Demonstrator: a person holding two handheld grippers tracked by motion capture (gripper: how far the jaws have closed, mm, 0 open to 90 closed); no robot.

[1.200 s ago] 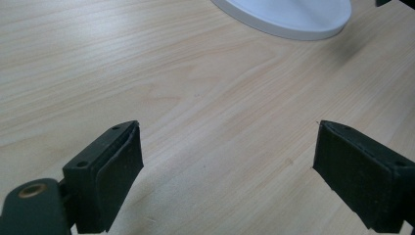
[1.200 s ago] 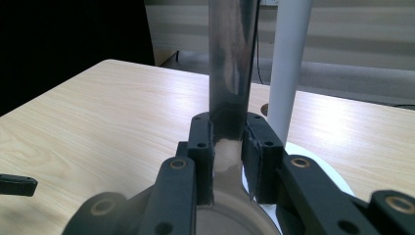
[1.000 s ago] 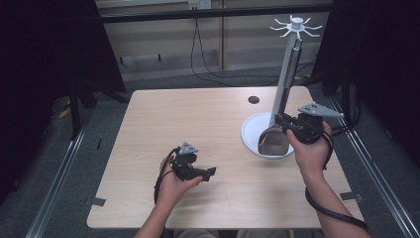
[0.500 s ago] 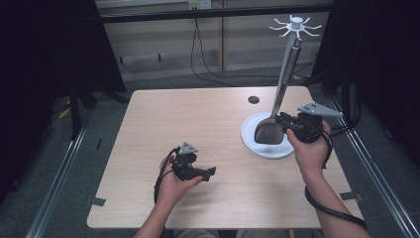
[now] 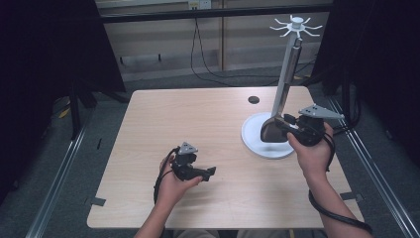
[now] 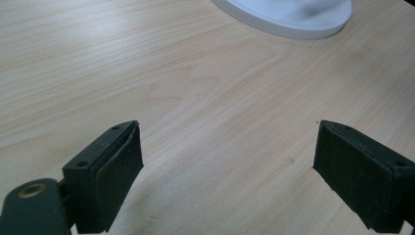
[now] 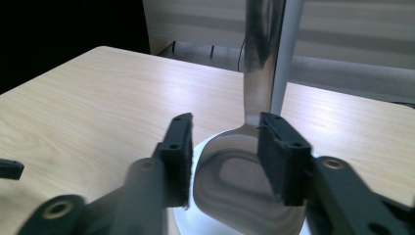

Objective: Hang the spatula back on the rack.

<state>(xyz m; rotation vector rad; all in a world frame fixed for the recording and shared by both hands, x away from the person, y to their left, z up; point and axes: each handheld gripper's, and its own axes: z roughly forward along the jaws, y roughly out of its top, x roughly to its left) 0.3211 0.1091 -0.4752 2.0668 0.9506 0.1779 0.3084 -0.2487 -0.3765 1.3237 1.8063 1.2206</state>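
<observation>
High view: metal spatula [image 5: 278, 114] hangs upright on stand [image 5: 292, 59], blade low at centre-right, over white base [image 5: 255, 141]. Right gripper [image 5: 280, 125] jaws just been opening, part-spread w/ blade between, not pinching.

The right gripper [image 5: 283, 128] has just been opening its black jaws around the shiny steel spatula blade [image 7: 240, 183], which hangs from the white hook stand [image 5: 292, 59] and now sits between the parted pads rather than pinched.
</observation>
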